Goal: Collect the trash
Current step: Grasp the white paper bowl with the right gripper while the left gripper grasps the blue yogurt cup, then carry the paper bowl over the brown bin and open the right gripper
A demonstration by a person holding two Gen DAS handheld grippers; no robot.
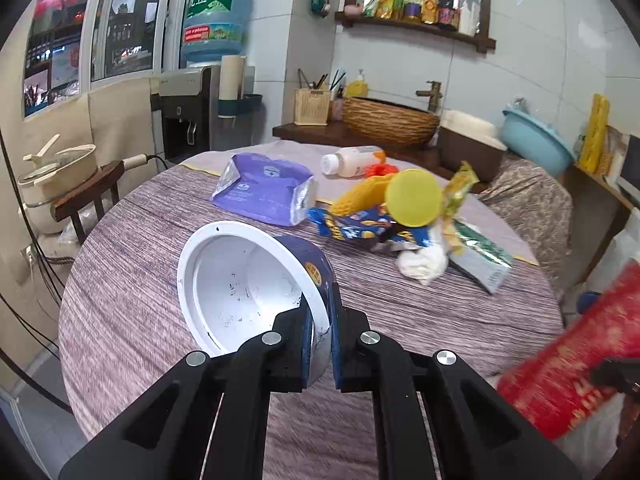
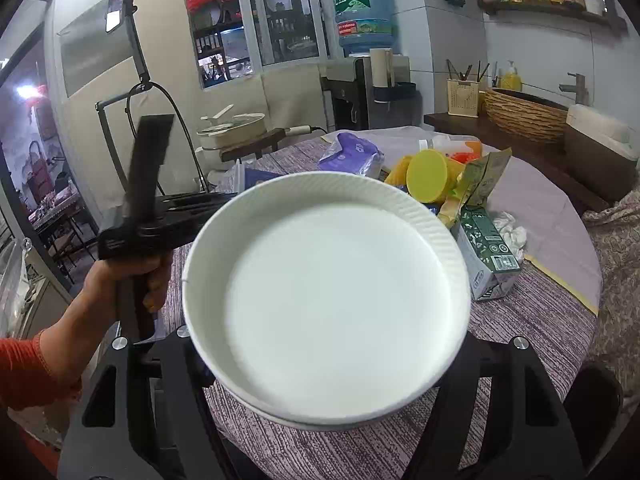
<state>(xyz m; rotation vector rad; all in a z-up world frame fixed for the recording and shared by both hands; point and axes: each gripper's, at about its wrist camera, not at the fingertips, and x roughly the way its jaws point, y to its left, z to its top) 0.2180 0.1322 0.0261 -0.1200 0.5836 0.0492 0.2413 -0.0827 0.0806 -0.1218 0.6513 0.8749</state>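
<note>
My left gripper (image 1: 322, 346) is shut on the rim of a blue paper bowl (image 1: 248, 280) with a white inside, tilted above the round table (image 1: 140, 280). My right gripper is shut on a large bowl, white inside (image 2: 328, 300), red outside (image 1: 568, 356); its fingertips are hidden beneath the bowl. Trash lies at the table's far side: a purple pouch (image 1: 264, 188), a white bottle (image 1: 352, 162), a yellow lid (image 1: 414, 198), blue snack wrappers (image 1: 360, 228), crumpled tissue (image 1: 422, 260) and a green carton (image 2: 486, 256).
A wooden stool with a cream pot (image 1: 56, 184) stands left of the table. A water dispenser (image 1: 192, 108) and a counter with a woven basket (image 1: 390, 120) stand behind. The person's hand holds the left gripper (image 2: 136, 216).
</note>
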